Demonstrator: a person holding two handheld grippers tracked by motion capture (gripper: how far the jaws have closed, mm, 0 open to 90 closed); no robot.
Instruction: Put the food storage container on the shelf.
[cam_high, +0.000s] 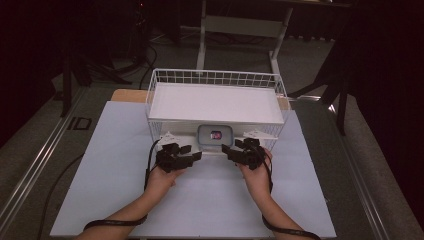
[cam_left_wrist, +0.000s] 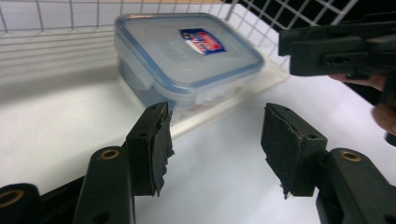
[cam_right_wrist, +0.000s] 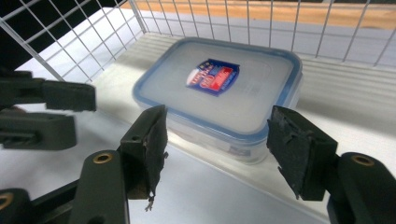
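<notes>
Container retrieval from the lower tier of a wire rack, early stage.
Left hand-held gripper (cam_high: 192, 151) stands open and empty, the lidded plastic container (cam_high: 215, 136) just ahead of it and to its right, untouched. Right hand-held gripper (cam_high: 229, 150), likewise open and empty, has the container directly ahead. Judged from this, neither has a grip yet: grasping and drawing the container from the white wire rack (cam_high: 150, 95) onto the worktop (cam_high: 110, 170) remain.
</notes>
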